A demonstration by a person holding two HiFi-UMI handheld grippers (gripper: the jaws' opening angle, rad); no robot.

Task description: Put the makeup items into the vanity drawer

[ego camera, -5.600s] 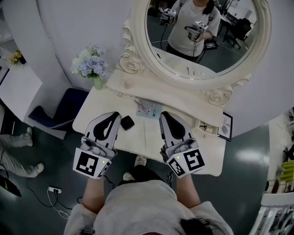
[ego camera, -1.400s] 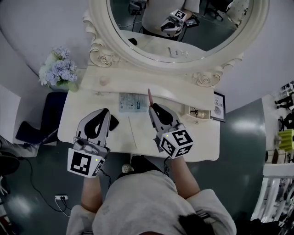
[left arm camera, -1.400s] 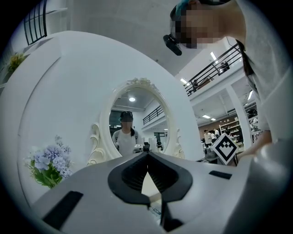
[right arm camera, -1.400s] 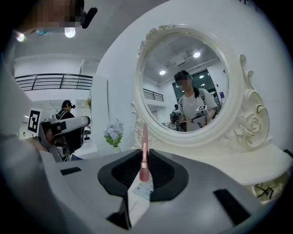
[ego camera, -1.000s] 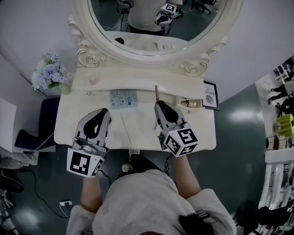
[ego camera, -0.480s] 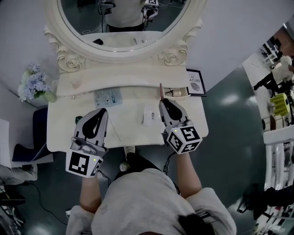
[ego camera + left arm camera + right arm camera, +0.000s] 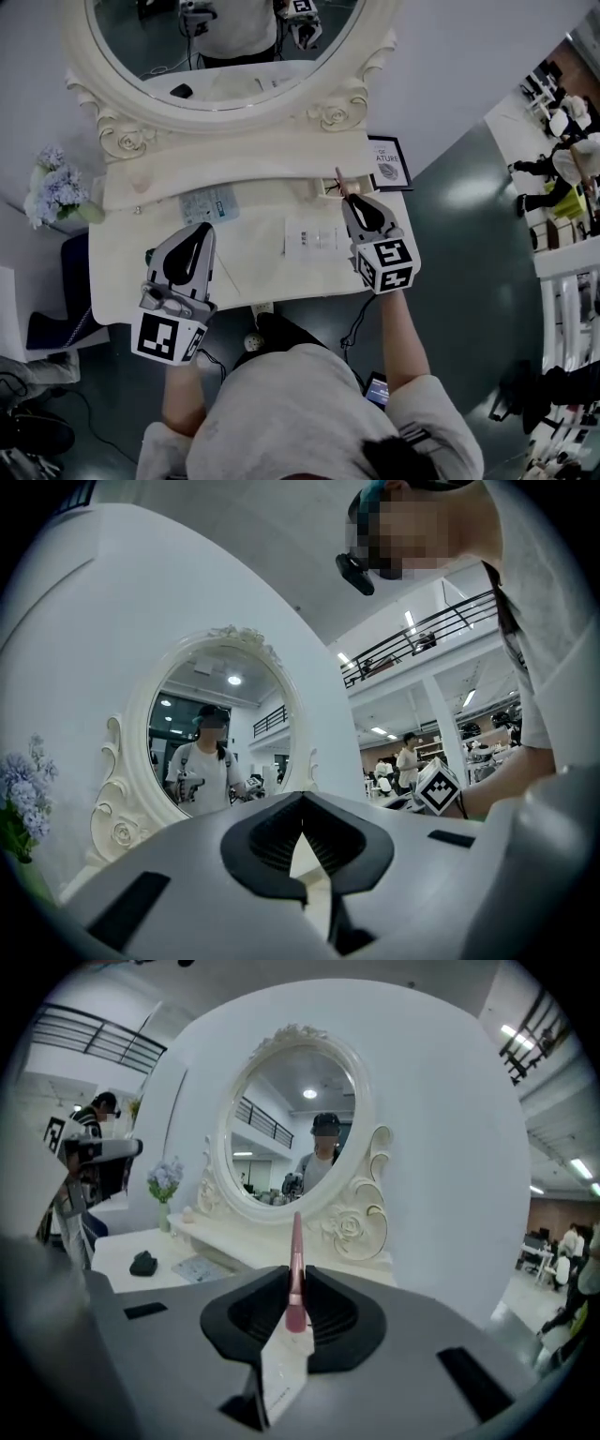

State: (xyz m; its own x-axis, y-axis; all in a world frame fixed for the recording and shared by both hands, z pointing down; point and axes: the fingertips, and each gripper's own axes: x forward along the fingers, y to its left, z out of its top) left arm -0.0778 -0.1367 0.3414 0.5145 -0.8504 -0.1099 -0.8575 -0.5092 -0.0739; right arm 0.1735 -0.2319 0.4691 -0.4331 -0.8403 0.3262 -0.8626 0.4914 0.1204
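As I read the feeds, right tool (image 7: 349,197): clamped on a pink pencil (image 7: 296,1265), which sticks out past the tips.
Pencil position: over the back right of the tabletop (image 7: 253,272), tip just beside the drawer (image 7: 322,190).
Left tool (image 7: 201,232): jaws together, nothing in them, above the tabletop's left.
Loose items: palette (image 7: 208,204) and white packet (image 7: 315,240), both lying on the tabletop.

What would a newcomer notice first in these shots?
The big ornate oval mirror at the back of the white vanity, with the person reflected in it. Next, the right gripper over the vanity's right end, its jaws shut on a slim pink makeup stick that sticks out past their tips. The left gripper hangs shut and empty over the left side.
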